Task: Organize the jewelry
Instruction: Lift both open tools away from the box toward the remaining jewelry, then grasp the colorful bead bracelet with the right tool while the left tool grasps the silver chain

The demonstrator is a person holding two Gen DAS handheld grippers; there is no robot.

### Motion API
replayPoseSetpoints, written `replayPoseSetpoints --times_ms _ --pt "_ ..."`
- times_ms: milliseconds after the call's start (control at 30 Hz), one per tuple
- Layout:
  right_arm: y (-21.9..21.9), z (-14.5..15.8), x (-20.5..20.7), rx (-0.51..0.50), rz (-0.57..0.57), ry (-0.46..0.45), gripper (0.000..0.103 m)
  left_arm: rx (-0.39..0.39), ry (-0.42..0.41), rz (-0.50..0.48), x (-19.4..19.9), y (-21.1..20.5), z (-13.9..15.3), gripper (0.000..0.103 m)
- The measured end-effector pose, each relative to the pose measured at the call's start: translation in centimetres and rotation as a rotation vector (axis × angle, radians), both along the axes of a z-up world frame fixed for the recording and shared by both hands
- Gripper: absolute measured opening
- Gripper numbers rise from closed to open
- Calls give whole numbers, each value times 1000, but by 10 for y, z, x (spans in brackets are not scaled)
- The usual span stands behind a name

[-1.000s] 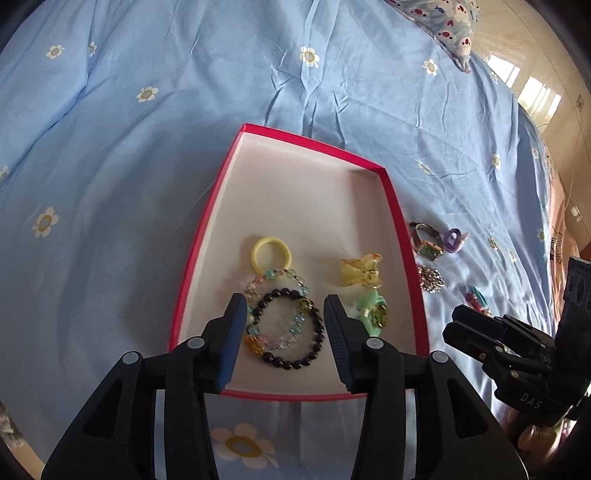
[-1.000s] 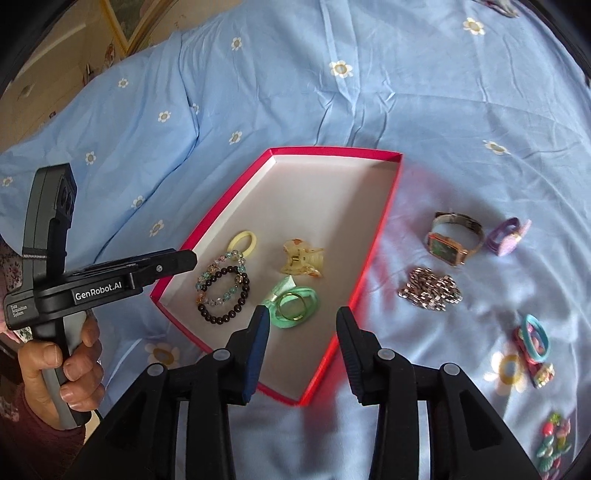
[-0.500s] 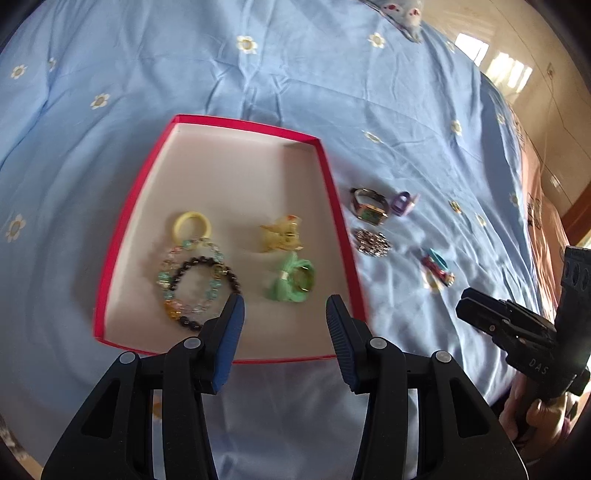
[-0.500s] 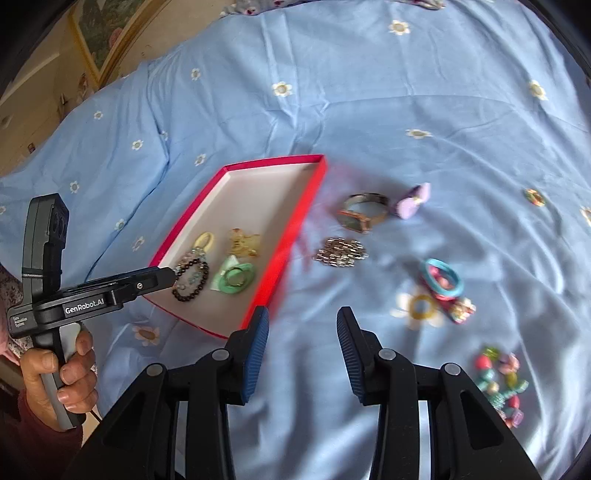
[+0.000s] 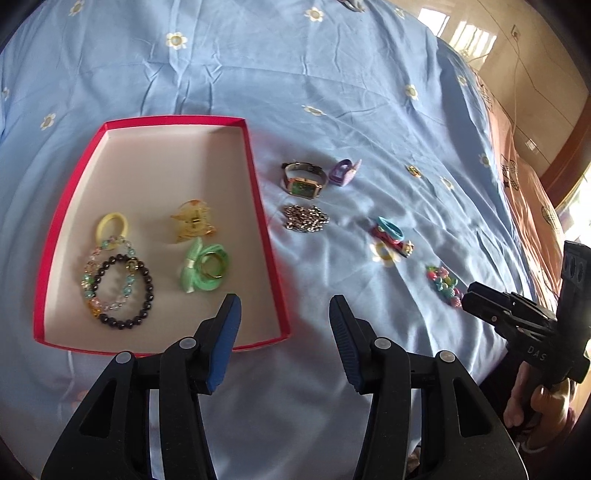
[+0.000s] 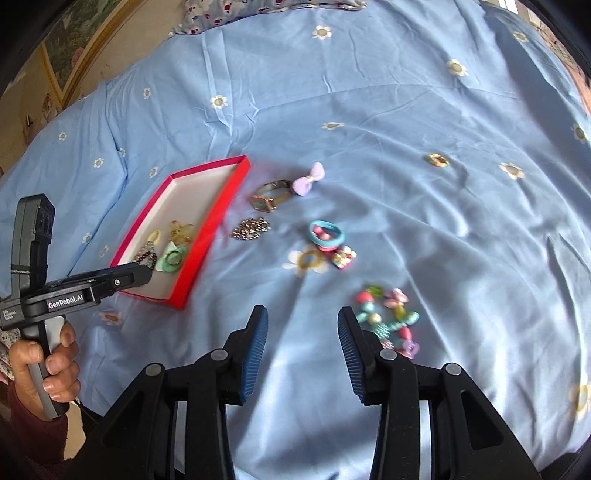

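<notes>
A red box (image 5: 260, 206) (image 6: 207, 230) with a white floor lies on the blue bed sheet. In it are a yellow hair tie (image 5: 111, 226), two bead bracelets (image 5: 118, 291), an amber claw clip (image 5: 192, 221) and a green bow with a ring (image 5: 205, 267). Right of the box lie a watch (image 5: 303, 181) (image 6: 271, 195), a purple bow (image 6: 308, 179), a silver chain bracelet (image 5: 306, 218) (image 6: 251, 229), blue hair ties (image 6: 327, 234) and a colourful bead bracelet (image 6: 389, 319). My left gripper (image 5: 284, 319) is open over the box's near right corner. My right gripper (image 6: 301, 328) is open, just left of the bead bracelet.
A small ring (image 6: 437, 159) lies alone further back on the sheet. A yellow loop (image 6: 312, 259) lies near the blue hair ties. A patterned pillow (image 6: 258, 9) is at the far edge. The bed edge and wooden floor (image 5: 546, 74) are on the right.
Both grippers have drawn back from the box and swung right, staying open. The loose jewelry on the sheet has come into view. Nothing was picked up.
</notes>
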State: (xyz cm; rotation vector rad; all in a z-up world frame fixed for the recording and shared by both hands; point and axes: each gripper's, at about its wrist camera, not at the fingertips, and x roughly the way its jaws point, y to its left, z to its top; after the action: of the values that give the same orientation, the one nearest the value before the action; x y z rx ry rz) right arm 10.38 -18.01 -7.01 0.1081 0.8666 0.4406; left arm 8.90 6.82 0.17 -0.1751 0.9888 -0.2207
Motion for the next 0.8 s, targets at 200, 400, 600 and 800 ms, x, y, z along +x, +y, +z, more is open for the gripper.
replayPoseSetpoints --times_ms 200,400,600,800 --pt "-20 -6 -4 -31 -43 -9 41 7 16 -31 5 -14 -6 50" --pt "-32 -11 1 -44 -72 1 41 5 24 -62 13 -28 -8 52" --pt "-36 -14 10 -61 -83 9 47 25 13 -91 31 -42 -6 56" --pt "-34 -24 21 -92 -72 31 47 62 27 -123 61 -54 -12 56"
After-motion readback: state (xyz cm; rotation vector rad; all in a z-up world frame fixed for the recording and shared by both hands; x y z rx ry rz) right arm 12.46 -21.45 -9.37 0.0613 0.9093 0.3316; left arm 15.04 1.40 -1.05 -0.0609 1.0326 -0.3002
